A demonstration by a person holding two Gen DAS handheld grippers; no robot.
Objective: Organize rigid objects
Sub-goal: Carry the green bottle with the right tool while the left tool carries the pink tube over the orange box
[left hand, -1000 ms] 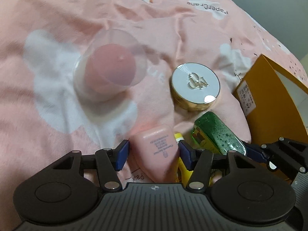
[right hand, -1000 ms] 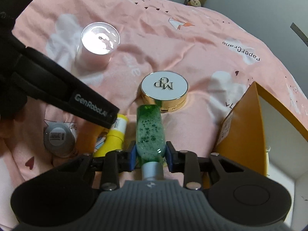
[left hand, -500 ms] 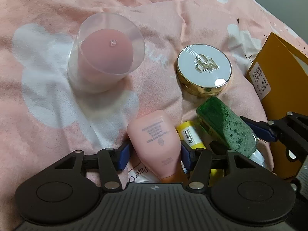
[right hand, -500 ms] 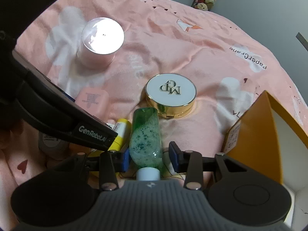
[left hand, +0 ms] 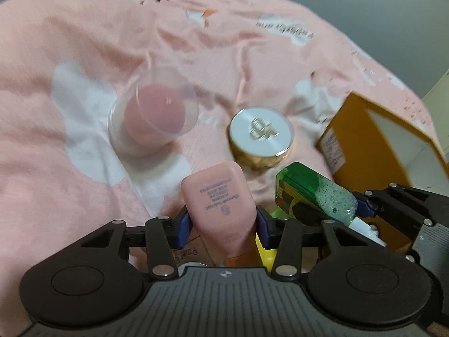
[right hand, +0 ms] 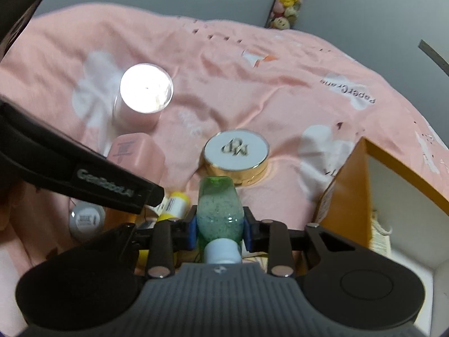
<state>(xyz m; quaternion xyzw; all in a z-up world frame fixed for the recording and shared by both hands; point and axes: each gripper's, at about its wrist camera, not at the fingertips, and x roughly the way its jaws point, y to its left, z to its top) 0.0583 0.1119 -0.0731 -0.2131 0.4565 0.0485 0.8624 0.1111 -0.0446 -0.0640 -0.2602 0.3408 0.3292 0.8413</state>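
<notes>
My left gripper (left hand: 221, 223) is shut on a pink squeeze tube (left hand: 219, 199) and holds it above the pink bedspread; the tube also shows in the right wrist view (right hand: 134, 154). My right gripper (right hand: 219, 229) is shut on a green bottle (right hand: 219, 207) with a white cap, lifted off the cloth; it also shows in the left wrist view (left hand: 311, 193). A round white and gold compact (left hand: 261, 137) (right hand: 235, 156) lies ahead. A clear cup over a pink sponge (left hand: 154, 112) (right hand: 143, 92) stands at the left.
An open orange box (left hand: 362, 146) (right hand: 348, 191) with a white inside stands at the right. A yellow tube (right hand: 174, 205) and a small grey round jar (right hand: 85, 220) lie under the grippers. The bedspread (right hand: 252, 78) is creased.
Both grippers have risen with their loads: the pink tube and the green bottle are lifted off the bedspread, and the view has tilted up and back.
</notes>
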